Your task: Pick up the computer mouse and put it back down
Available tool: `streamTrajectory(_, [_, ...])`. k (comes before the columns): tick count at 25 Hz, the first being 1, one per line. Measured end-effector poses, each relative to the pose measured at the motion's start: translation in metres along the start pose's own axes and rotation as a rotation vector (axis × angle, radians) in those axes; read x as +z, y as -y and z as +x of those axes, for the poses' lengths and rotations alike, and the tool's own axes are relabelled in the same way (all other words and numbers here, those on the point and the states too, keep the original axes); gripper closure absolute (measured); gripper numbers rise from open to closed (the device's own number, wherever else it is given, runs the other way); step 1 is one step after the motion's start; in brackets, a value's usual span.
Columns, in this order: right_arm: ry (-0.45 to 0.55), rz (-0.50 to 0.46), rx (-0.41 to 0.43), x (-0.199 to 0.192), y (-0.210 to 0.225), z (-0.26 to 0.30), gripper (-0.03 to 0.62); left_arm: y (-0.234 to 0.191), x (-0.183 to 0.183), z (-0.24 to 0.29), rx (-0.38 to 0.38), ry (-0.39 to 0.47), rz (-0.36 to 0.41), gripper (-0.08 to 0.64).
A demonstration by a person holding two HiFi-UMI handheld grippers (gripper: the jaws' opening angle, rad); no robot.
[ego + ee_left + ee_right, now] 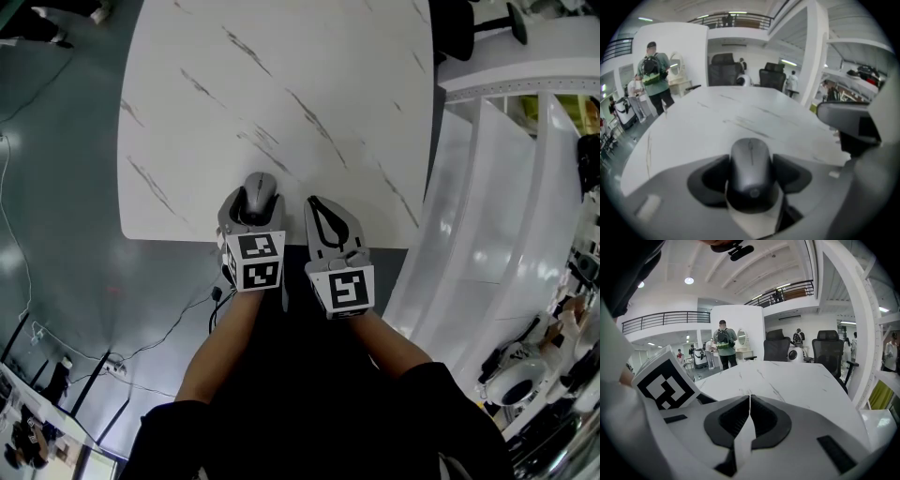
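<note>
Jaws of the left gripper (751,180) are pinching the dark grey computer mouse (750,161), one black pad lying against each flank, with the mouse's nose pointing away across the white marble table (712,117). In the head view, this gripper and its mouse are sitting at about the middle of the table's near edge. Whether the mouse is resting on the tabletop or hanging just clear of it, I cannot tell. Just to the right, the right gripper (317,208) is hovering over the same near edge of the table, its jaws pressed together with nothing between them, apart from the mouse. Showing in all are one mouse, two grippers, each carrying one marker cube (258,261), and one table. Beyond the table's far edge, two black office chairs (777,348) are standing, and a person with a backpack (723,348) is standing left of them.
</note>
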State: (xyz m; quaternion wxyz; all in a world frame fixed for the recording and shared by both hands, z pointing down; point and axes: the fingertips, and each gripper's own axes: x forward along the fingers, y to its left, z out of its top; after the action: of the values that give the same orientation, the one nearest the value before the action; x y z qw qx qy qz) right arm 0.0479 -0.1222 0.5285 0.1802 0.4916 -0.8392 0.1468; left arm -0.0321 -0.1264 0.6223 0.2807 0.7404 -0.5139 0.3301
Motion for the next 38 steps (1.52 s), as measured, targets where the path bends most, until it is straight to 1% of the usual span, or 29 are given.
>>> streamTrajectory(5, [-0.005,-0.017,0.006,0.004,-0.003,-0.001,0.572,-0.003,0.000,-0.002,-0.027,0.024,-0.017,0.265])
streamTrajectory(8, [0.001,-0.034,-0.013,0.007,0.000,-0.004,0.572,-0.003,0.007,-0.009,-0.032,0.062,0.011,0.265])
streamTrajectory(12, [0.014,-0.046,-0.049,0.015,0.006,-0.007,0.572,-0.001,0.030,-0.026,-0.037,0.150,0.054,0.265])
streamTrajectory(18, [0.070,-0.053,-0.094,0.043,0.009,-0.019,0.572,0.001,0.073,-0.068,-0.040,0.302,0.087,0.265])
streamTrajectory(22, [0.118,-0.063,-0.117,0.066,0.008,-0.031,0.572,0.004,0.097,-0.103,-0.046,0.397,0.082,0.265])
streamTrajectory(27, [0.214,-0.076,-0.139,0.106,0.012,-0.035,0.572,-0.004,0.138,-0.138,-0.034,0.540,0.087,0.265])
streamTrajectory(31, [0.243,-0.076,-0.167,0.125,0.010,-0.053,0.572,-0.007,0.152,-0.171,-0.018,0.611,0.094,0.265])
streamTrajectory(34, [0.263,-0.075,-0.167,0.132,0.008,-0.061,0.572,-0.008,0.160,-0.188,-0.010,0.655,0.087,0.265])
streamTrajectory(38, [0.275,-0.076,-0.164,0.136,0.004,-0.065,0.572,-0.008,0.162,-0.198,-0.008,0.682,0.085,0.265])
